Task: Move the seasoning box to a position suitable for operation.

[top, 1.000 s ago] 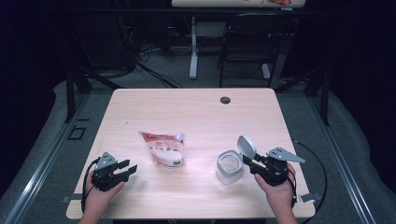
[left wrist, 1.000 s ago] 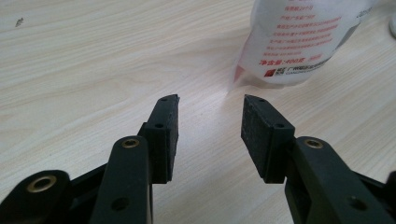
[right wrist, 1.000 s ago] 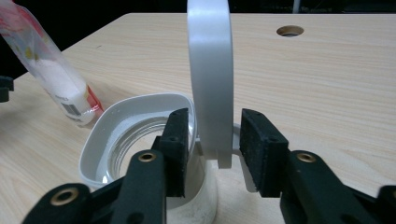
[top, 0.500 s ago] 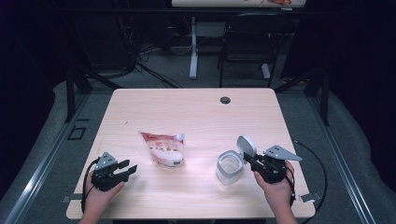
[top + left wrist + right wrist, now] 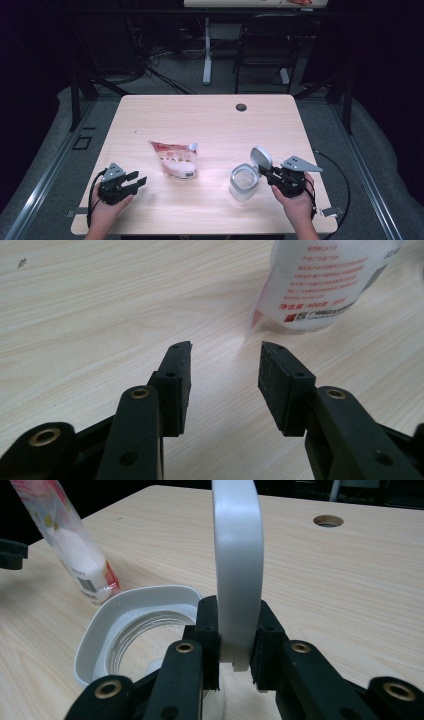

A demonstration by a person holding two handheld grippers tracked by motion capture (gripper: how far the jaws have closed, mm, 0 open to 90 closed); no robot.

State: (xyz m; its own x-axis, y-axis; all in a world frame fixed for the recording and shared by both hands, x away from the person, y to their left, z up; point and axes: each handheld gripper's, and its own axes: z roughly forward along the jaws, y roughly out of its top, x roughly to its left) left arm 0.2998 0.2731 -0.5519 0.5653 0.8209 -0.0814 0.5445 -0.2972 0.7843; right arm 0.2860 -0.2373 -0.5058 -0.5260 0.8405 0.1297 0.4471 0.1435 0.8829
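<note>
With your right gripper point(image 5: 235, 655) pinching the jar's hinged lid point(image 5: 237, 570), swing it gently; left gripper point(image 5: 225, 370) idles spread.

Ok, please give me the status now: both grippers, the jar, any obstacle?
Right gripper just closed on the lid. Left gripper open, empty. Jar open, lid upright. Bag beside, apart.

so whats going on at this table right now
A person works at a wooden table with a gripper in each hand. The right gripper has just closed its jaws on the raised flip lid of a small open jar. The left gripper rests open with nothing between its jaws, aimed toward a pouch lying in the middle.
</note>
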